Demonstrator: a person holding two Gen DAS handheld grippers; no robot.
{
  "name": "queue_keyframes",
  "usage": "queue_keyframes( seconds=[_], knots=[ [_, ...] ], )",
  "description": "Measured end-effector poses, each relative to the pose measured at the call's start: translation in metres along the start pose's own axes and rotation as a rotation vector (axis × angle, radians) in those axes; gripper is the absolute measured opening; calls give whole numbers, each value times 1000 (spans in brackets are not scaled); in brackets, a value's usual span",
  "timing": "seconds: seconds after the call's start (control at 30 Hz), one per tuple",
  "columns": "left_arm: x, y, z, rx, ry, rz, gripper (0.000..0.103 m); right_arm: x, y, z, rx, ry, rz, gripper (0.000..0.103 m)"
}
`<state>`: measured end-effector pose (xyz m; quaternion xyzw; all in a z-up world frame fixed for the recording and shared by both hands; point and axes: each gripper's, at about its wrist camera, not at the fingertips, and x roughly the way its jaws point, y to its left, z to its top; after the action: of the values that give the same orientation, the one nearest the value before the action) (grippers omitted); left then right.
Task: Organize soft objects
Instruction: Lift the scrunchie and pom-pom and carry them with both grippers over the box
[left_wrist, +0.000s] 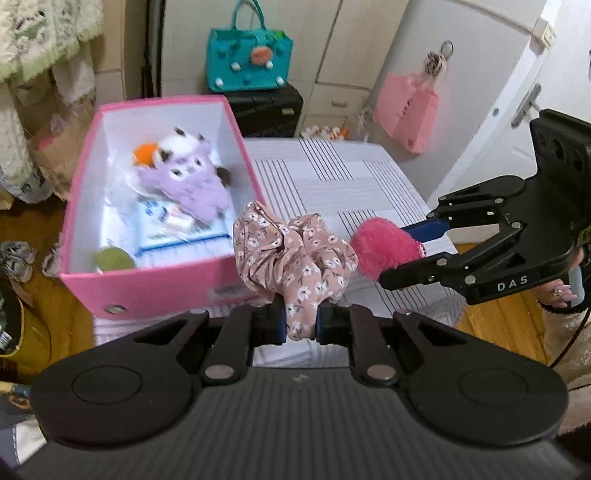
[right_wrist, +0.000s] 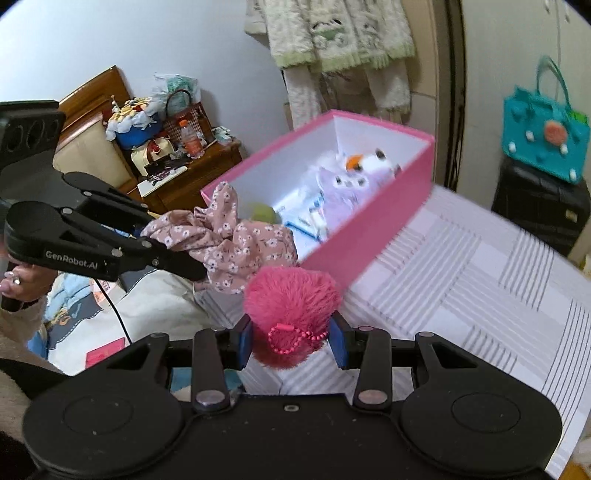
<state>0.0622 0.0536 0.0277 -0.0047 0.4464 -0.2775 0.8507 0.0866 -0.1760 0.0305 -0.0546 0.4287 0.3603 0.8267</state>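
At 12 o'clock of the left gripper (left_wrist: 301, 321): floral dusty-pink fabric scrunchie (left_wrist: 291, 254), pinched, crumpled | 2 o'clock: right gripper (right_wrist: 291, 341) clamping fluffy hot-pink pompom (right_wrist: 291, 306) | 10 o'clock: open pink cardboard box (left_wrist: 147, 291) holding lilac plush toy (left_wrist: 188, 181) | beneath: striped white bedsheet (left_wrist: 343, 177)

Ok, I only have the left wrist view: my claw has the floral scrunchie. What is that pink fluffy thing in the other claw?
Observer: A pink pompom; a bead chain hangs on its near side, which your view hides.
Operator: Is it gripped properly?
Observer: Yes, the right claw has a blue pad against each side of it.
Operator: Anything left of the pink box that I can't see?
Observer: A wooden cabinet piled with clutter stands beyond the pink box.
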Motion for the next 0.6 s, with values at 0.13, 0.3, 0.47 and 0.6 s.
queue_keyframes(
  seconds=[0.13,0.3,0.47,0.6],
  knots=[
    [-17,18,4,-6,-58,19,13,6,7,23,-34,-18,3,46],
    [-29,44,17,-24,-96,48,13,21,10,48,-69,-32,-4,46],
    [-19,71,39,-34,-98,95,13,41,3,75,-104,-50,-47,46],
    [3,90,57,-27,-70,168,13,57,-4,97,-120,-63,-82,46]
  ],
)
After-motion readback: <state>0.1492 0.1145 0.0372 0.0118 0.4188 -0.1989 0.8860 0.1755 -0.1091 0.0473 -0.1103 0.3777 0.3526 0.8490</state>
